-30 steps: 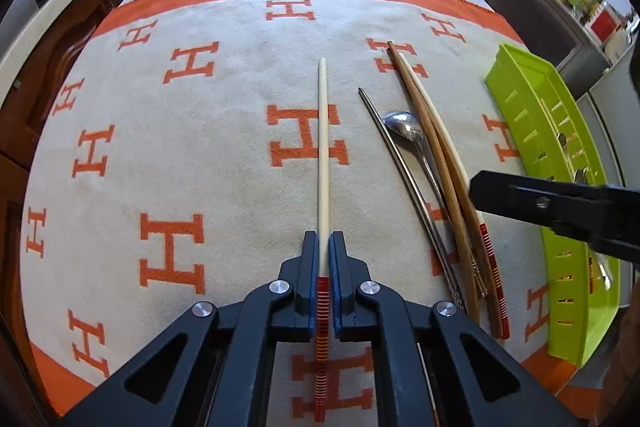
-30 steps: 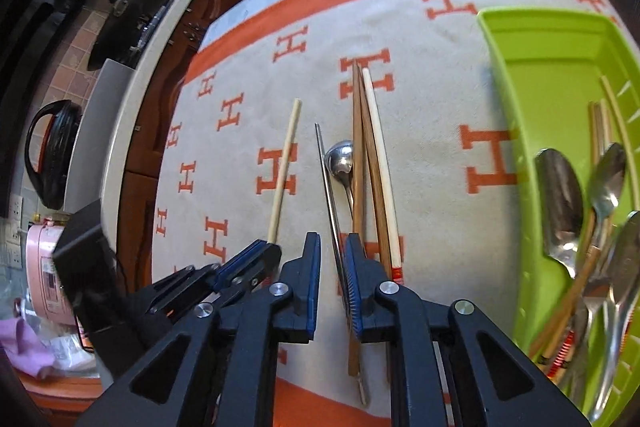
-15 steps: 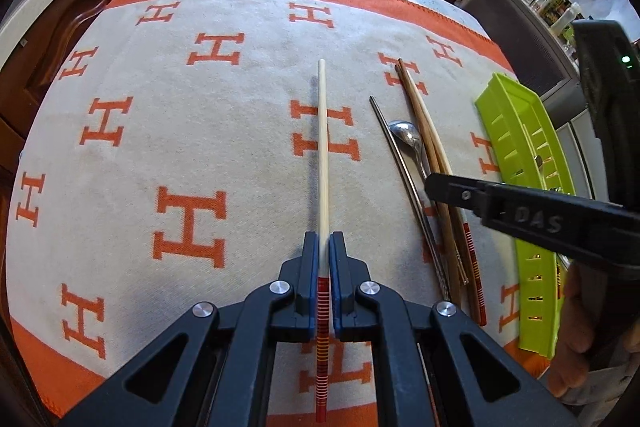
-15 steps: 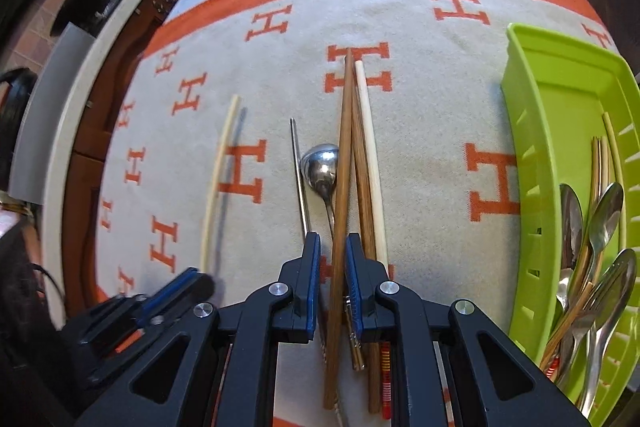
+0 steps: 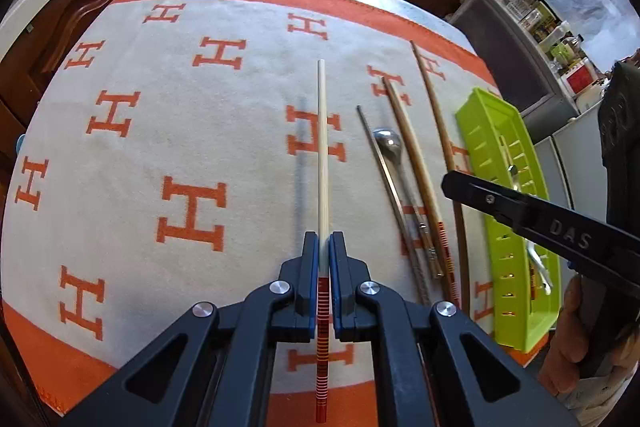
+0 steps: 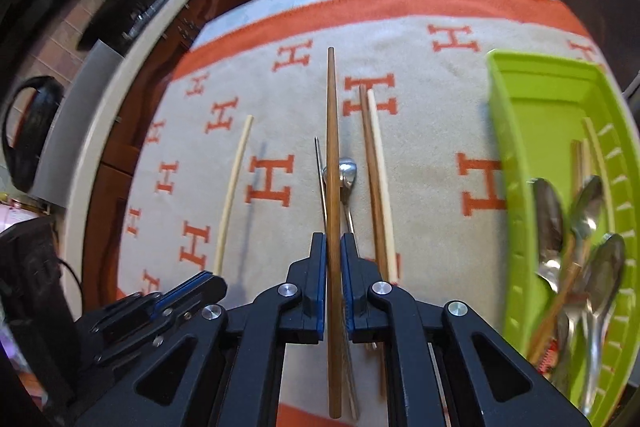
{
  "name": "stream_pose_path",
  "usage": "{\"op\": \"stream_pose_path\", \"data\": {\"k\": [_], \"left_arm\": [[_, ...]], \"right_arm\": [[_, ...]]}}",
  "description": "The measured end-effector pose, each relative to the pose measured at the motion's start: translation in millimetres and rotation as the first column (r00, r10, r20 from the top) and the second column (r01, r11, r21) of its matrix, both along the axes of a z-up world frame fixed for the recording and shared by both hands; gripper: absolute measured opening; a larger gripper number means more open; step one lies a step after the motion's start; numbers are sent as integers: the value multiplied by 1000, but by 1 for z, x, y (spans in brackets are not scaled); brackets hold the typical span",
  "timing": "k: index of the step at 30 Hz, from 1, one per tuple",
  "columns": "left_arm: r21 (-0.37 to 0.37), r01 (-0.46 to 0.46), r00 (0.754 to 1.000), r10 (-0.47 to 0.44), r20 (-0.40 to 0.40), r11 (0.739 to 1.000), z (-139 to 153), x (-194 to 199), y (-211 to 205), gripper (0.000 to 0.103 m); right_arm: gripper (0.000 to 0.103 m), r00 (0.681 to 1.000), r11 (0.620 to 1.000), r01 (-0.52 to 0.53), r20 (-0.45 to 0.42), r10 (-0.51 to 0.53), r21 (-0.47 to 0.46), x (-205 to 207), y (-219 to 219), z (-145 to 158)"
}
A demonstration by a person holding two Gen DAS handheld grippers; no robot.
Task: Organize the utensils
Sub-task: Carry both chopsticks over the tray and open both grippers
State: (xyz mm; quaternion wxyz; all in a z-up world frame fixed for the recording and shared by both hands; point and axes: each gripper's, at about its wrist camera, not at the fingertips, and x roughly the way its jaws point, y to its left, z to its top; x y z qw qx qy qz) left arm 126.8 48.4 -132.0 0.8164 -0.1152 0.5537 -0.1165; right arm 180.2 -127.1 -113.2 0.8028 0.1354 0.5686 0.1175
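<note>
Left wrist view: the left gripper [image 5: 324, 247] is clamped on a pale chopstick [image 5: 322, 147], which is gripped close to its red-banded end so that most of its length is carried forward of the jaws, above the patterned cloth [image 5: 160, 107] on the table. Right wrist view: the right gripper [image 6: 332, 251] has just been closing, and a brown chopstick [image 6: 331, 131] is now pinched between its pads and appears lifted clear of the cloth.

Still lying on the cloth are a steel spoon [image 6: 347, 169], a thin metal stick [image 6: 318, 163] and two further chopsticks [image 6: 374, 167]. The green tray [image 6: 516, 163], already loaded with spoons and chopsticks, stands to the right.

Possible faults:
- Pivoting may be expected in either chopstick, since each is held at one narrow point on a smooth, round shaft; a quick swing would let the long end droop or slip out.
- The tray's near wall may be struck by a leading tip if the approach is made too low.
- A collision between the two grippers is possible, as both are carried close together toward one tray.
- Utensils already in the tray may be disturbed or bridged by a chopstick released crosswise.
</note>
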Motion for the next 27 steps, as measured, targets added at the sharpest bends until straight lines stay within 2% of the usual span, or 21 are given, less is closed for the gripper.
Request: {"op": "stream_pose_path", "data": {"k": [5,7,10,17,22,26,27], "left_arm": [[-27,21,1000,-20,23,999,14,-5,-16,3],[-51,37,999,-36,31,998,21,-8,-27,3],[-59,82,995,-78,66,995,33,-14,-48,3],[-60,187,980,-181,85,981,48,-22,-100,3],[-73,232,970,-224,97,970,58,-17,-132,3],[-91,238,968,-229,105,967,66,-8,-150,3],[-96,239,968,-228,106,966,67,-6,-153,3]], "right_arm": [[7,998,1000,23,62,-23,-8,-32,-34,31],[7,995,998,39,94,-34,-56,-45,-52,40],[7,988,980,91,138,-67,-176,-62,-82,49],[7,986,932,142,128,-104,-333,-87,-136,40],[7,988,935,141,105,-113,-324,-90,-149,25],[11,980,949,187,120,-161,-256,-80,-151,20],[13,975,956,206,125,-183,-208,-80,-158,20]]}}
